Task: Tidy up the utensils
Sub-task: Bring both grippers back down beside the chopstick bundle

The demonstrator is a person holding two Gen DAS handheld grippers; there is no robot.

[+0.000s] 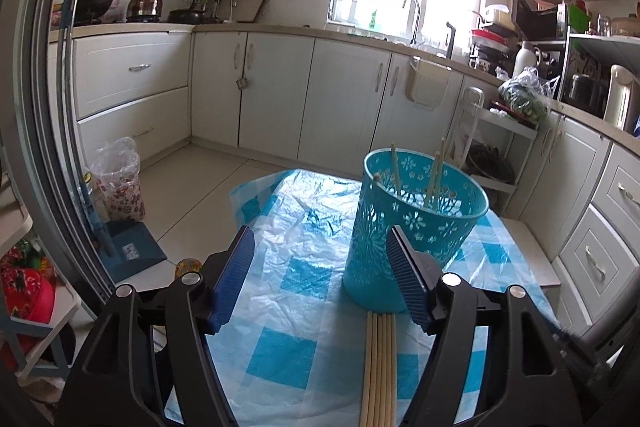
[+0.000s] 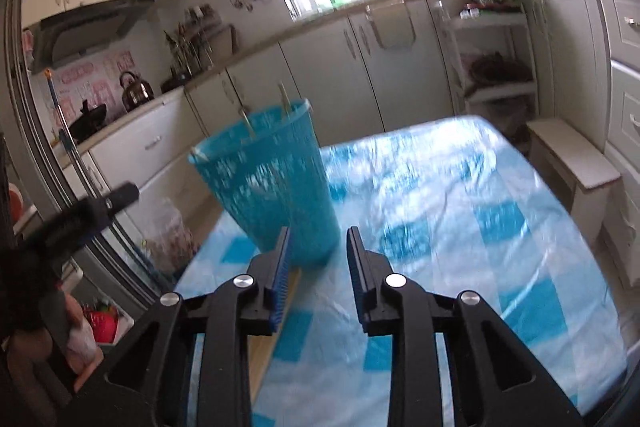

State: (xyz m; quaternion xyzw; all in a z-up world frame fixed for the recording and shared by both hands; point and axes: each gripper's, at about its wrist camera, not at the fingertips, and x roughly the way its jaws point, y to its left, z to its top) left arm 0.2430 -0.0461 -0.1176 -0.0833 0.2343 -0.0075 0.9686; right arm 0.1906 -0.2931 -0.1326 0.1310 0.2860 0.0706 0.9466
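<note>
Several chopsticks (image 1: 434, 173) stand in the blue basket (image 1: 412, 227); both tongs gape empty.

Your left gripper (image 1: 320, 275) had open cloth (image 1: 280, 251) ahead at frame centre-left. The blue basket (image 1: 416, 223) blocked the centre-right, touching its right pad, with loose chopsticks (image 1: 380, 367) lying below it. In the right wrist view, basket (image 2: 272, 187) blocked upper left; cloth (image 2: 460, 207) right was free.
</note>
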